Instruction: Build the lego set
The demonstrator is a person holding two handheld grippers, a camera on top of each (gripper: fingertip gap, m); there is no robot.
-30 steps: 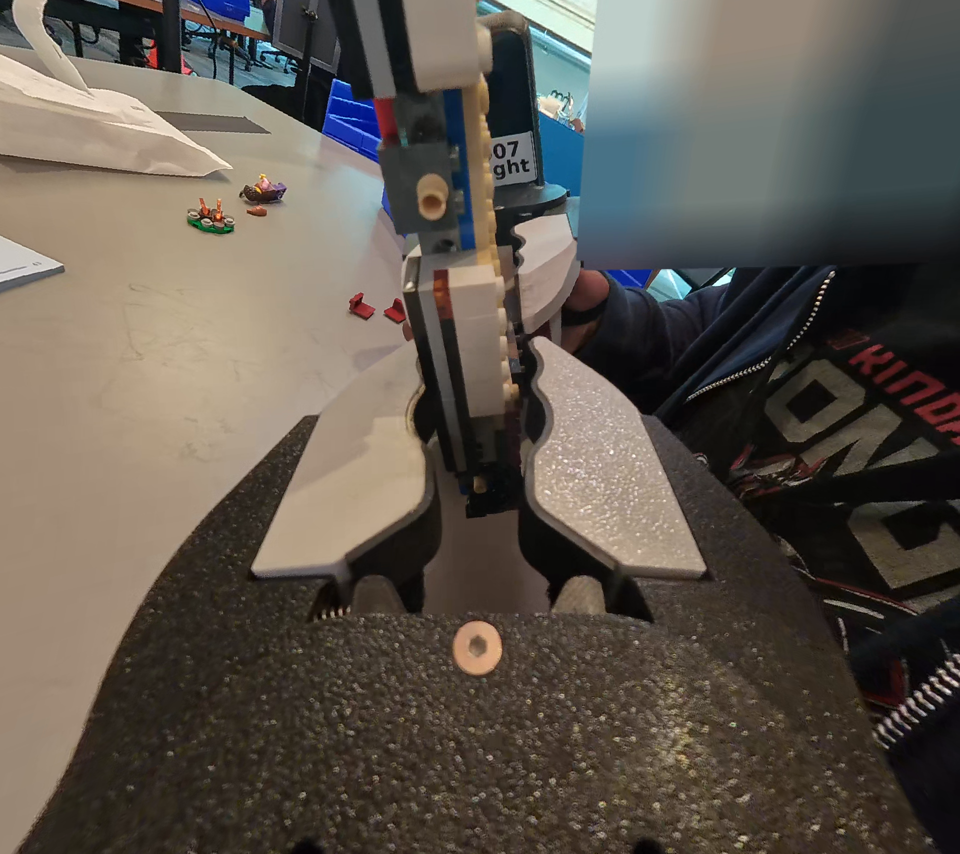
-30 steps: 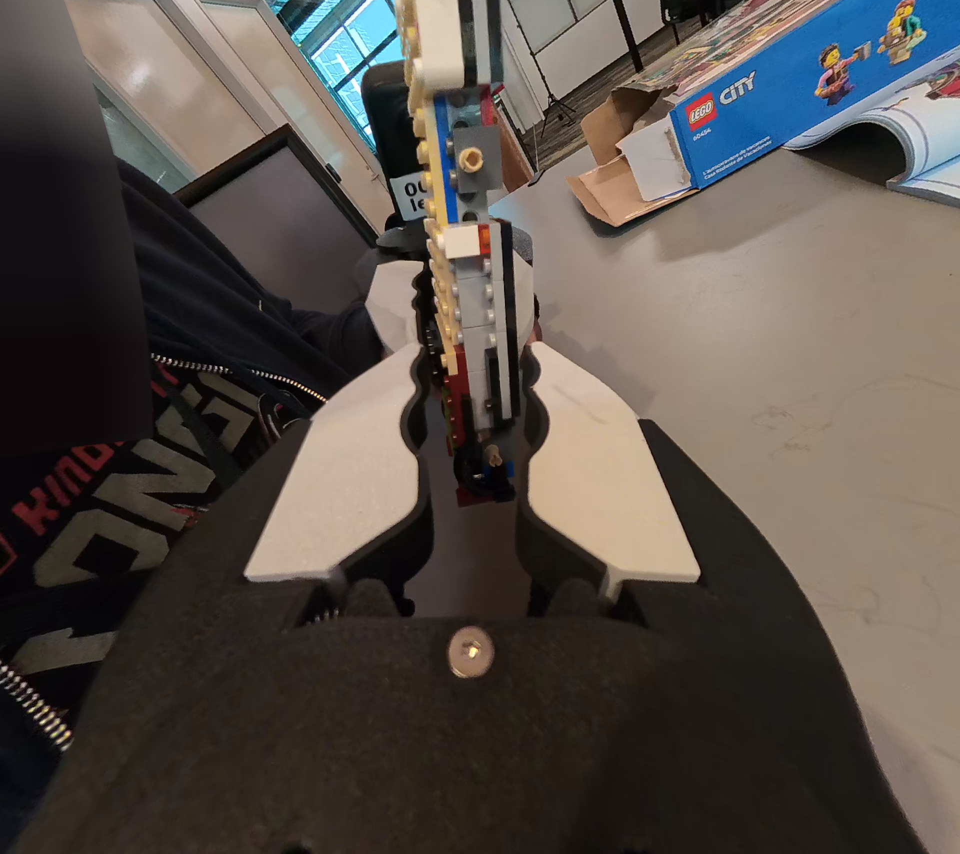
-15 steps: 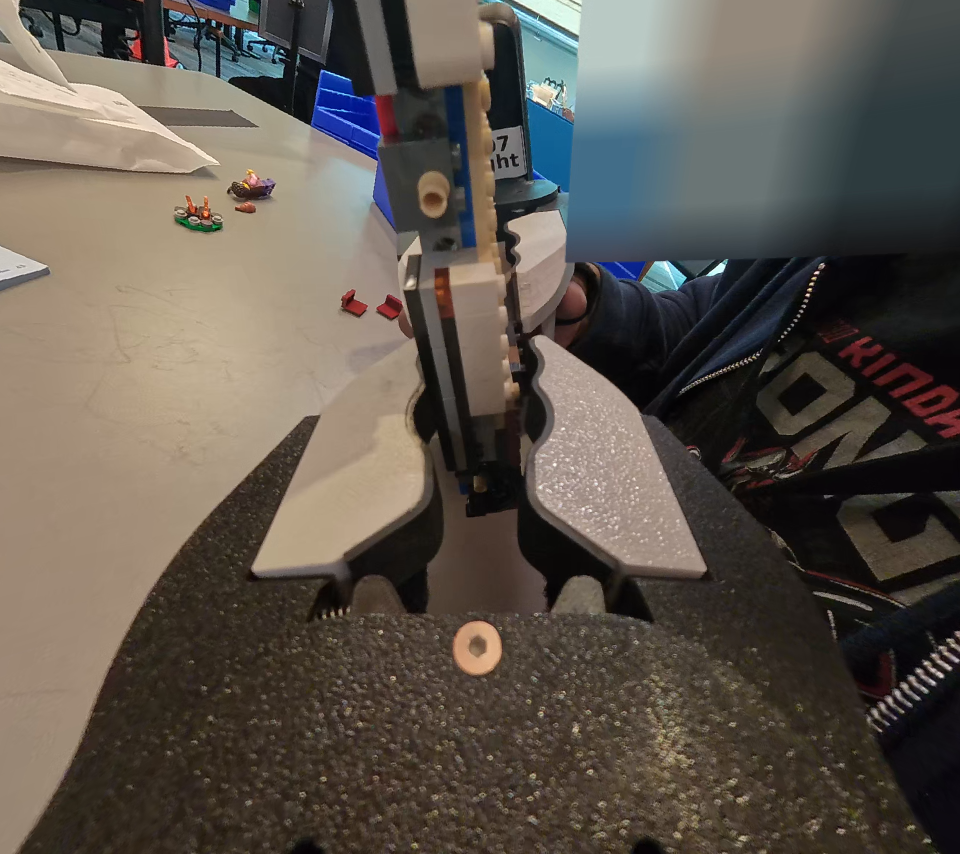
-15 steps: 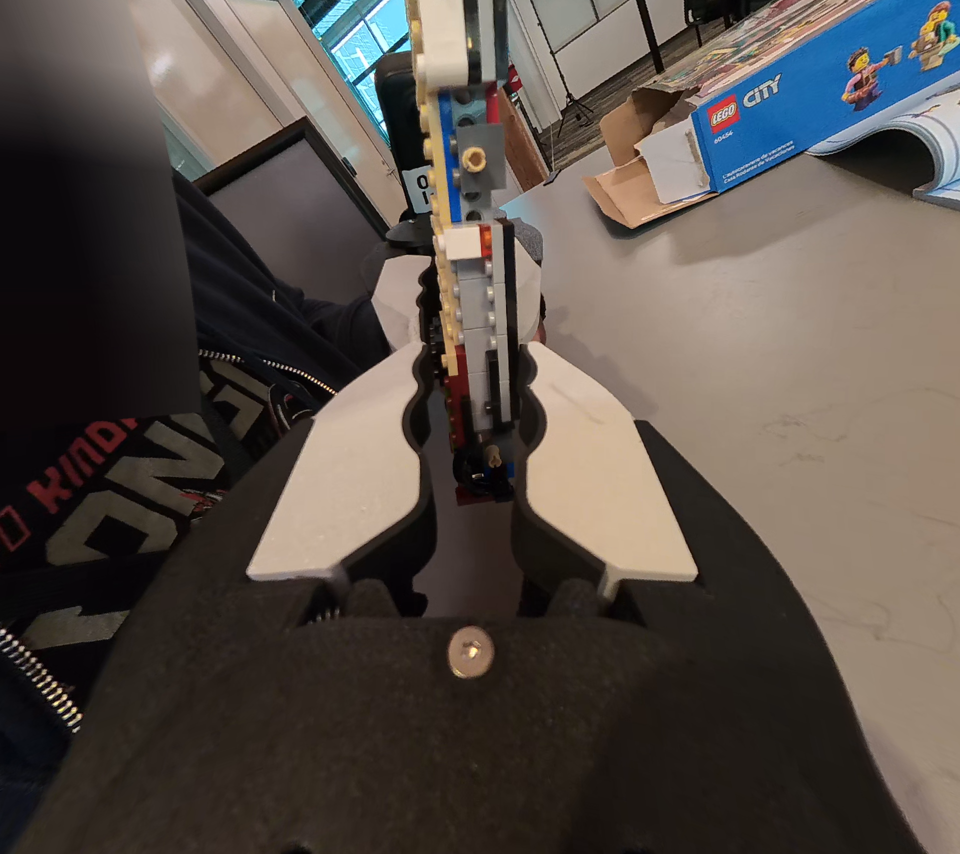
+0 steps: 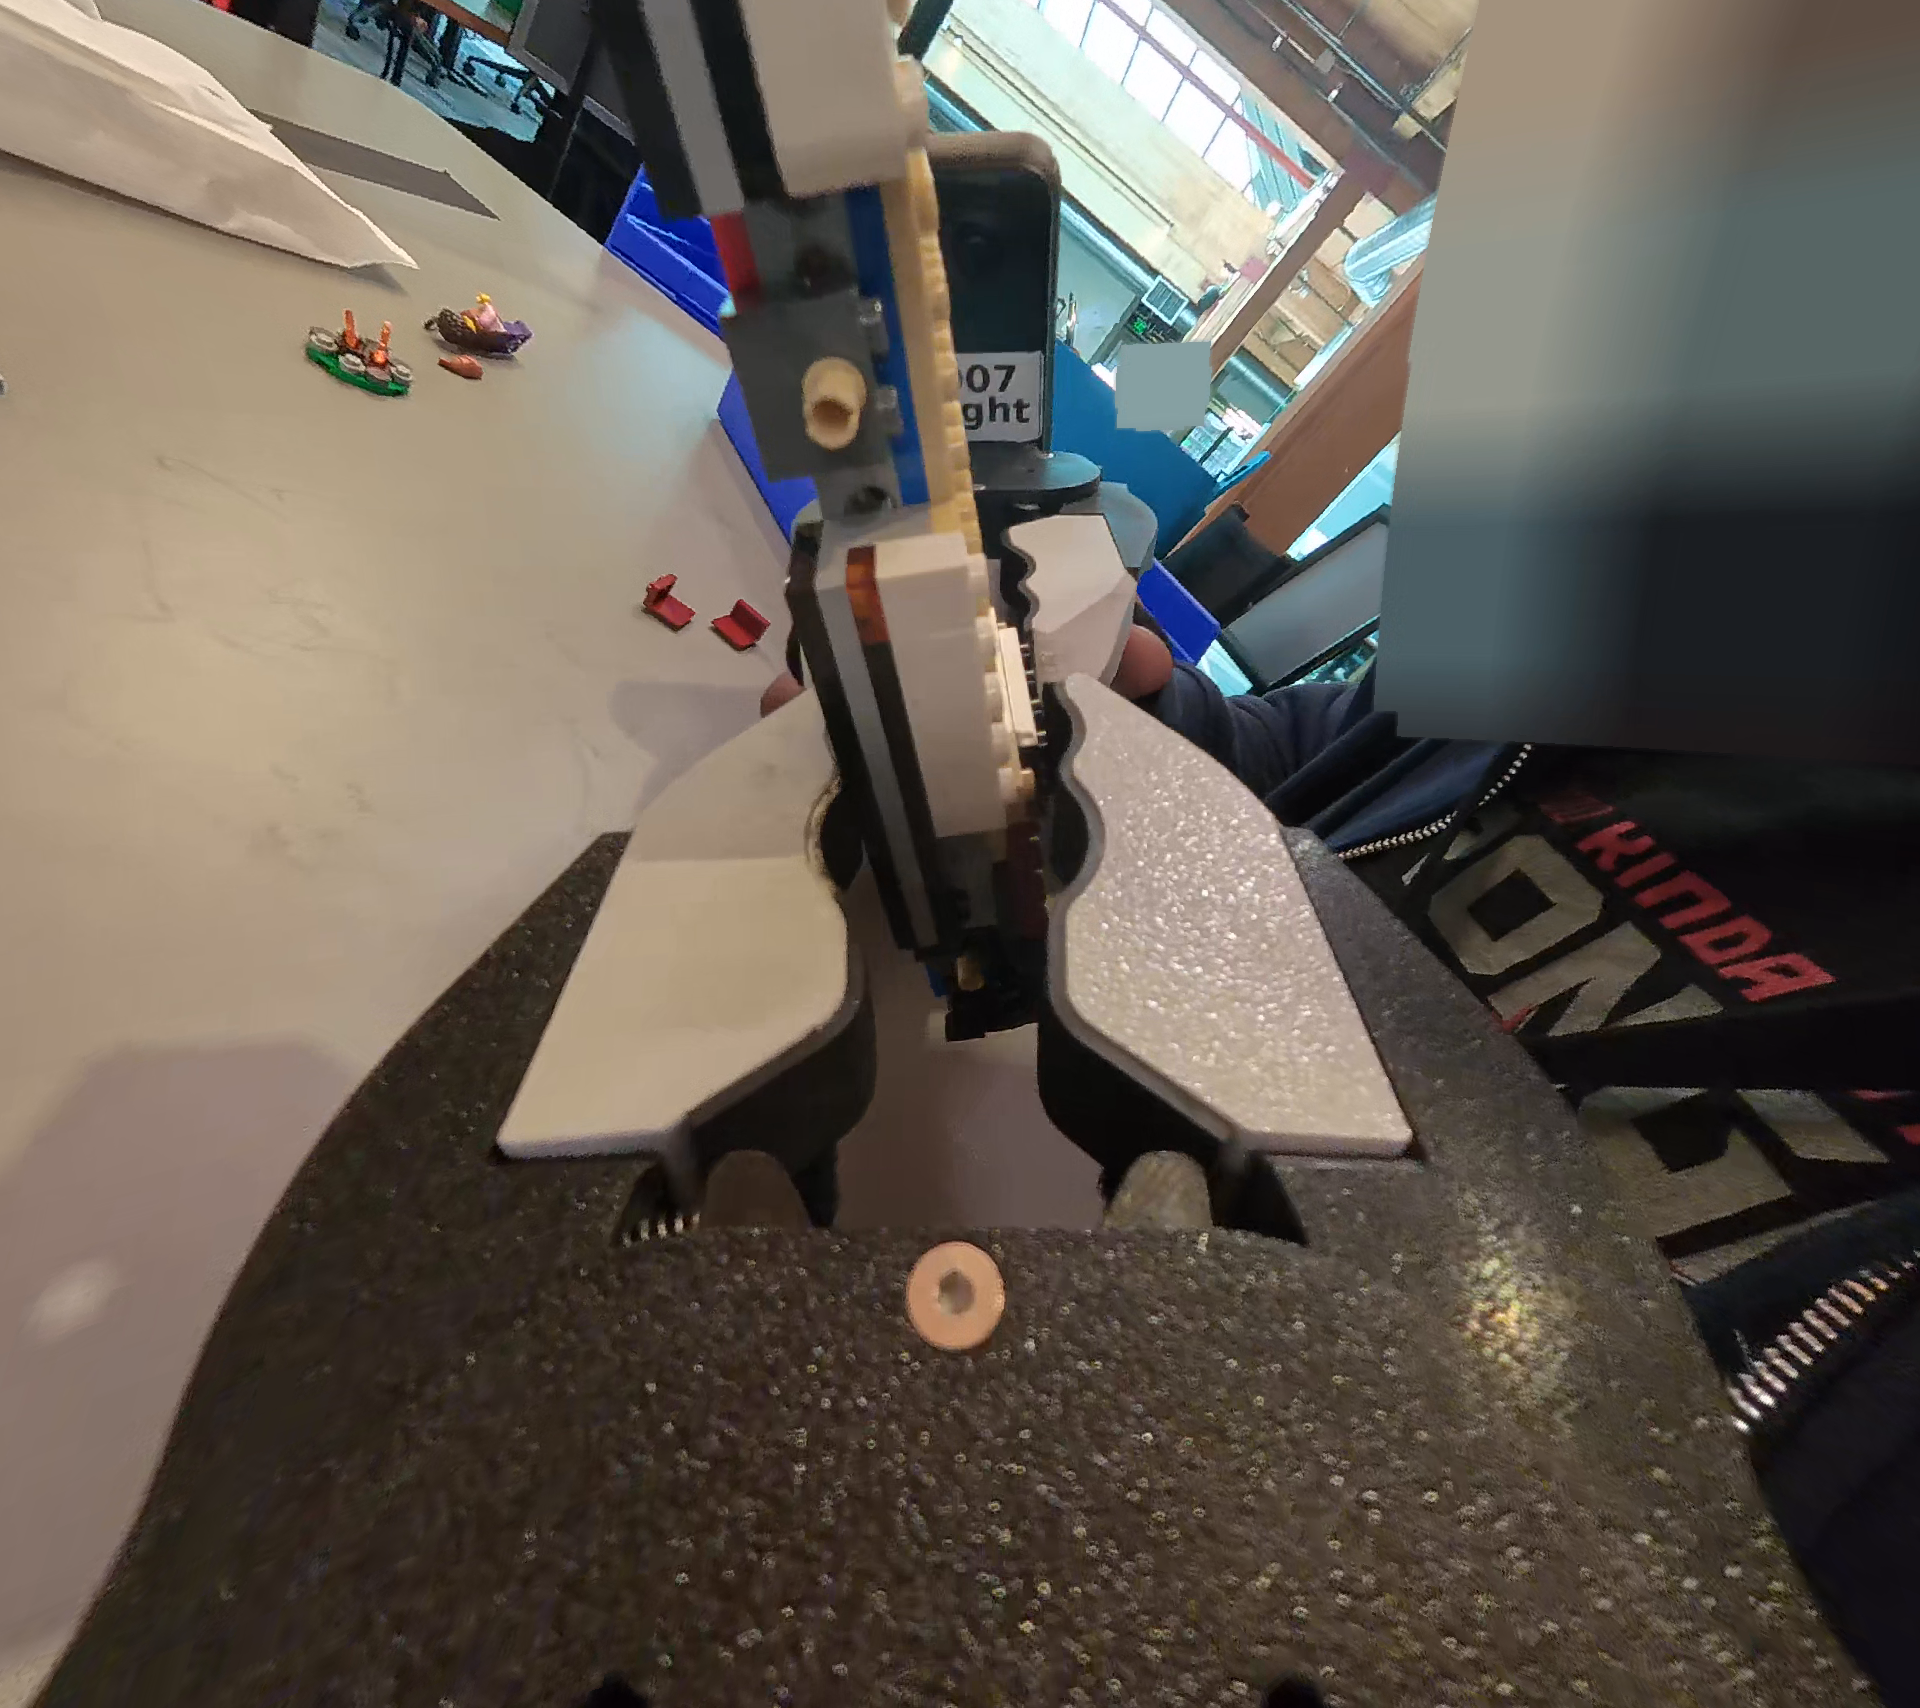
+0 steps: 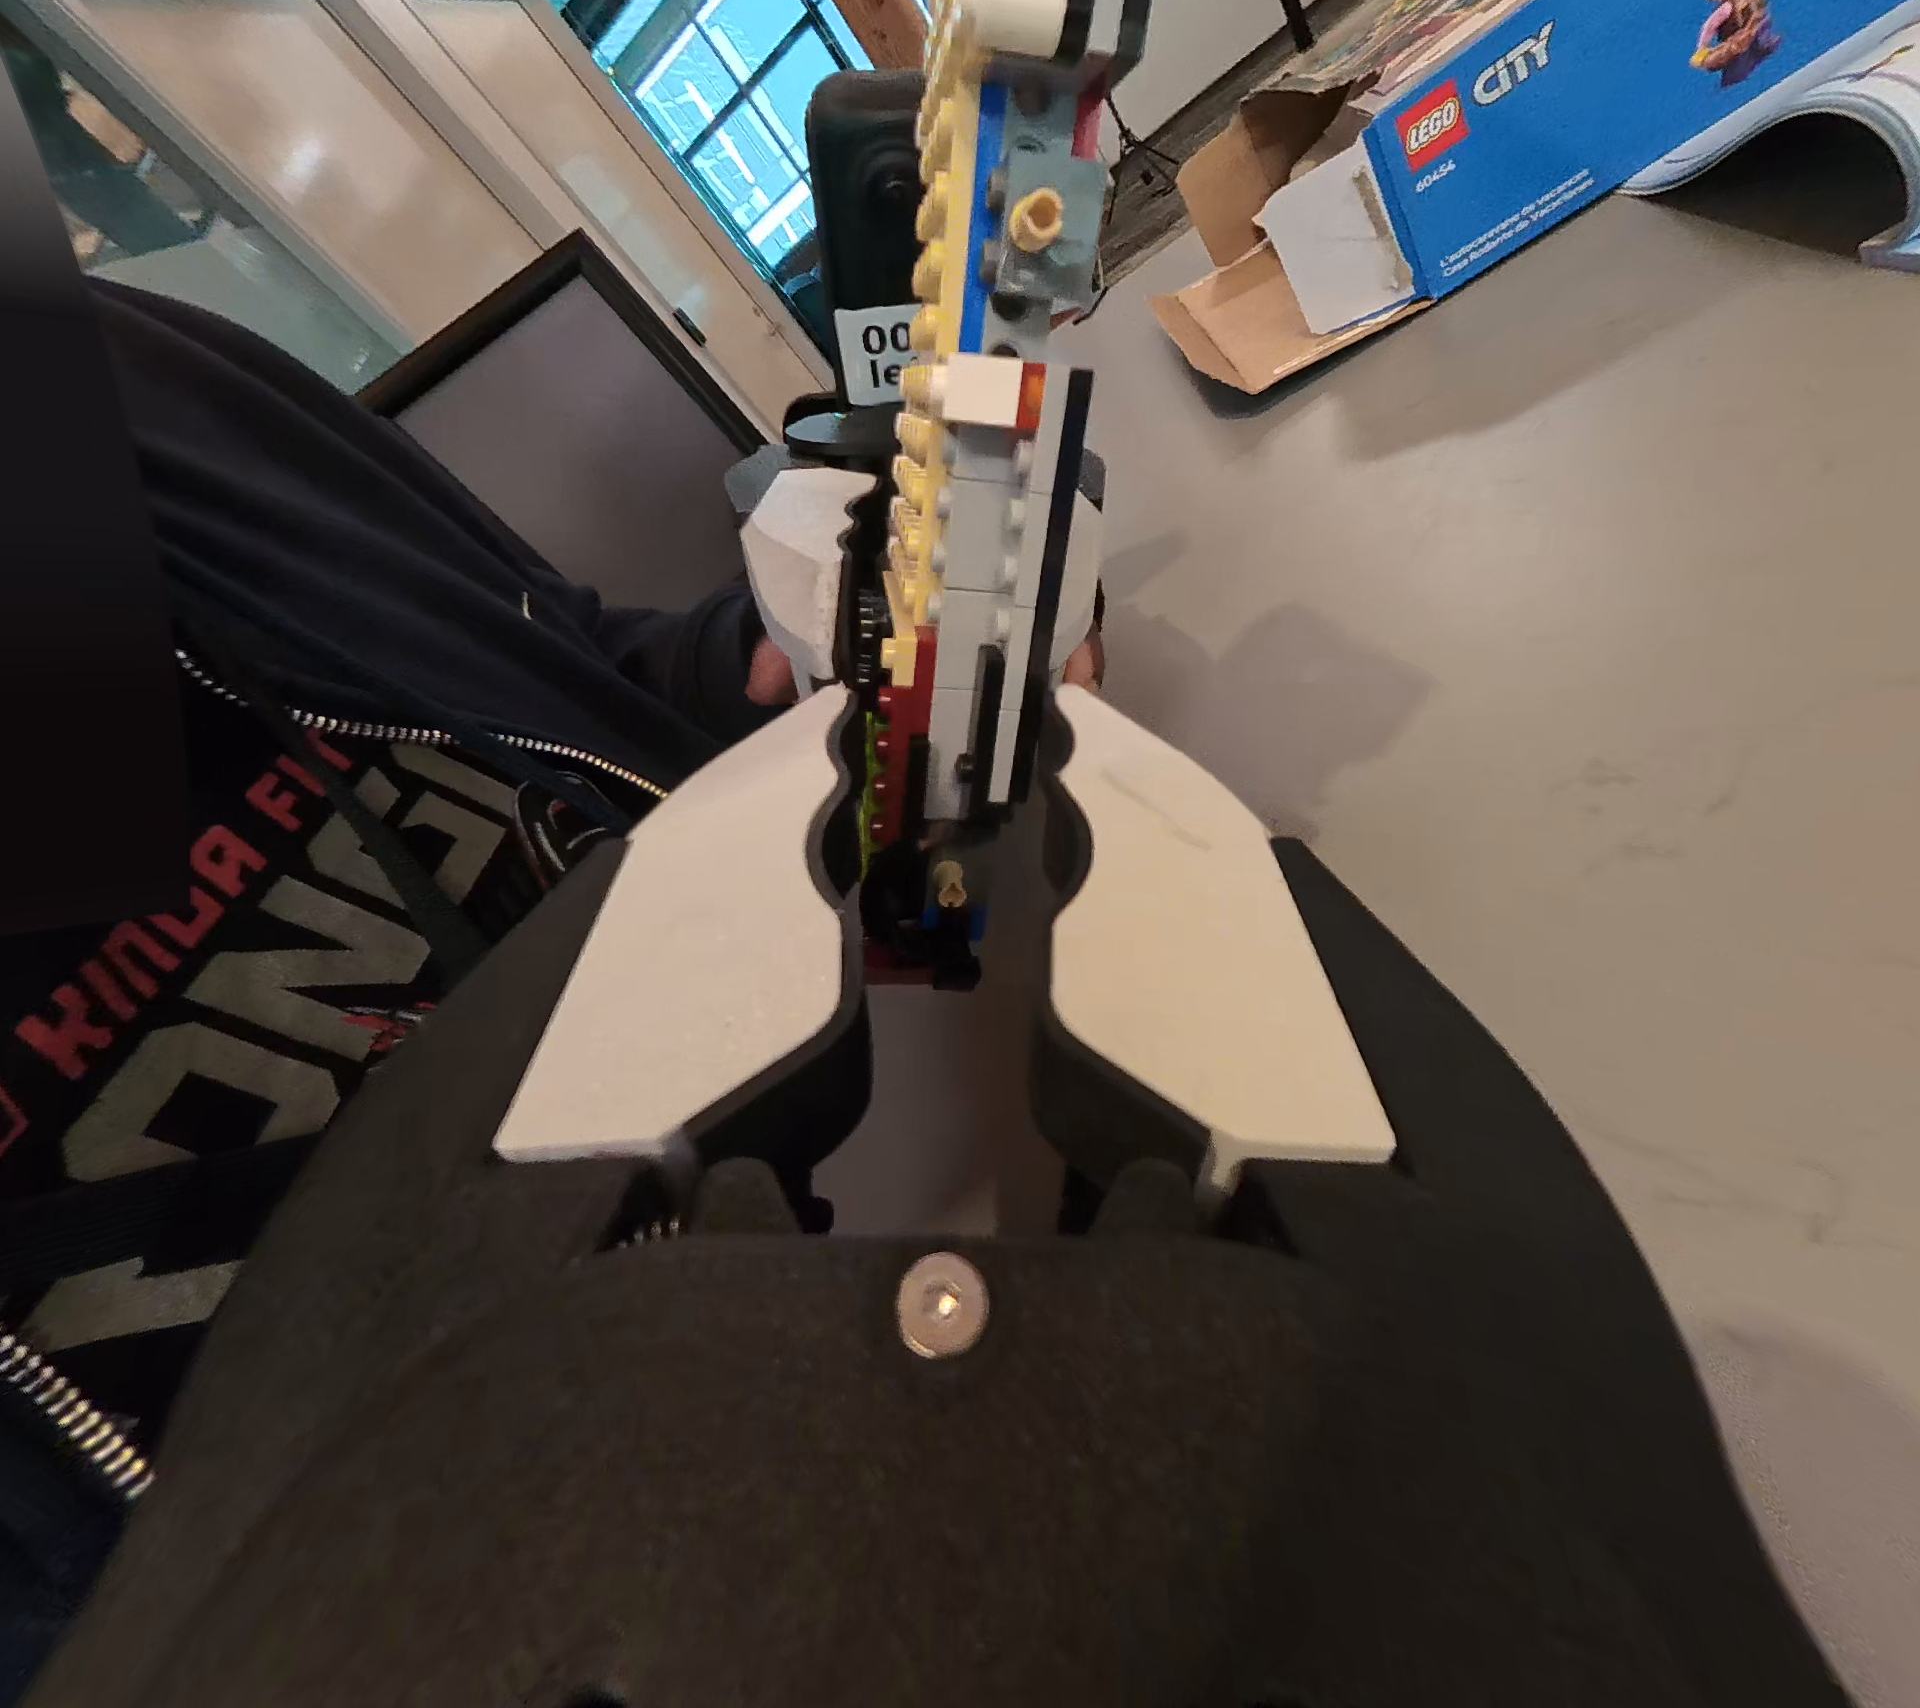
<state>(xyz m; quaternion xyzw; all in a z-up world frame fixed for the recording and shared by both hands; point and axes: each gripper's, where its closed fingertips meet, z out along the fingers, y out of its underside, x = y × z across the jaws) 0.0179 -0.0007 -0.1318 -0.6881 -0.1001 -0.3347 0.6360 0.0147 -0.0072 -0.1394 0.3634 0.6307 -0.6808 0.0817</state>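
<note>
Left wrist view: my left gripper [image 5: 940, 785] is clamped on the lower end of a tall brick model [image 5: 914, 702], held upright above the bench [image 5: 260, 619]; white, grey and black layers, a tan studded strip, a blue section with a grey block and tan pin. Two red pieces [image 5: 707, 614] lie near the bench edge.

Right wrist view: my right gripper [image 6: 940, 775] grips the same model from the opposite side; red and lime layers show. A blue box [image 6: 1621, 58] sits at the far edge.
</note>
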